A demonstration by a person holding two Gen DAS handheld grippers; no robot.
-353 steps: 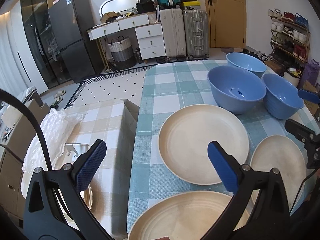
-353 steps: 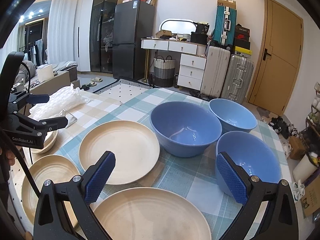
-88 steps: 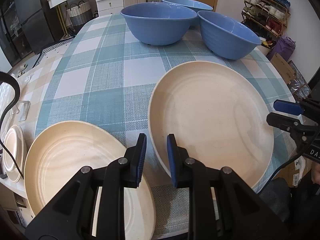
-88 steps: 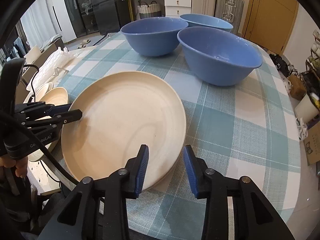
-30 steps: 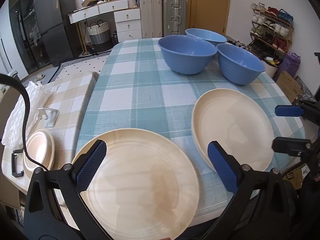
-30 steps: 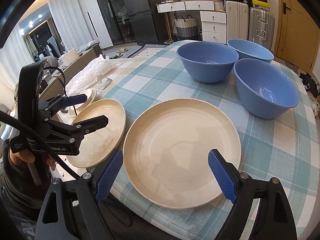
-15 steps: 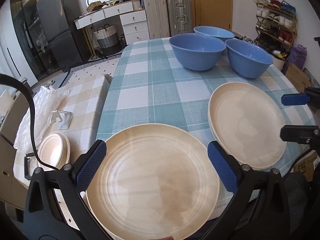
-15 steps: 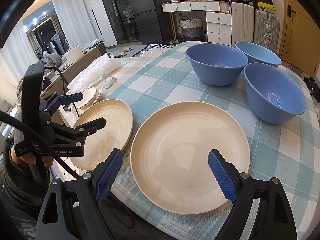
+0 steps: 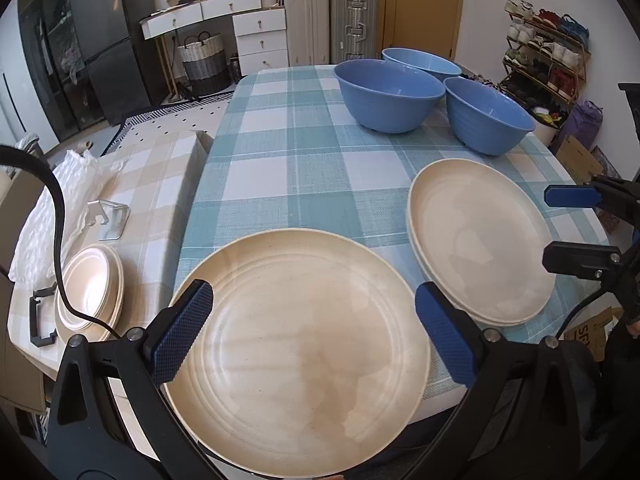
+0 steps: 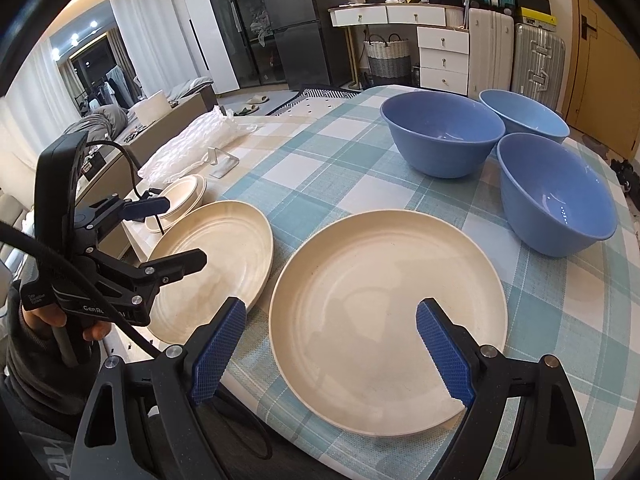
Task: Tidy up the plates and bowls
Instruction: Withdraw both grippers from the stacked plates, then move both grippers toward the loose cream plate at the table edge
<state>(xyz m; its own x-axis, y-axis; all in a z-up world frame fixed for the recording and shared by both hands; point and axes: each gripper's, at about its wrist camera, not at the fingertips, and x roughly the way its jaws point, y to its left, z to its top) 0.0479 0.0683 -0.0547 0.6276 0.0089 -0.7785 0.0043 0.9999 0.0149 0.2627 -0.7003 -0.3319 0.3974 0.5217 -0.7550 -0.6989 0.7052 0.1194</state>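
Three blue bowls point(image 9: 388, 92) point(image 10: 440, 136) stand close together at the far right of the checked table. A stack of two cream plates point(image 9: 480, 240) point(image 10: 384, 300) lies at the near right. My right gripper point(image 10: 326, 320) point(image 9: 552, 227) hovers open over the stack's near edge, touching nothing. A single cream plate point(image 9: 296, 352) point(image 10: 216, 264) lies at the table's near-left corner and overhangs the edge. My left gripper point(image 9: 312, 320) point(image 10: 182, 230) is open above it, with its fingers spread wider than the plate's near part.
A lower side table point(image 9: 160, 184) with a beige checked cloth adjoins on the left, holding a stack of small cream plates point(image 9: 90, 288) point(image 10: 184, 196), a metal stand point(image 9: 112, 220) and bubble wrap point(image 9: 36, 232). A hand point(image 10: 92, 330) grips the left tool. Suitcases, drawers and a shoe rack stand behind.
Both grippers have stayed open and almost still. The left view has drifted slightly, so the single plate now sits more centred between its fingers.
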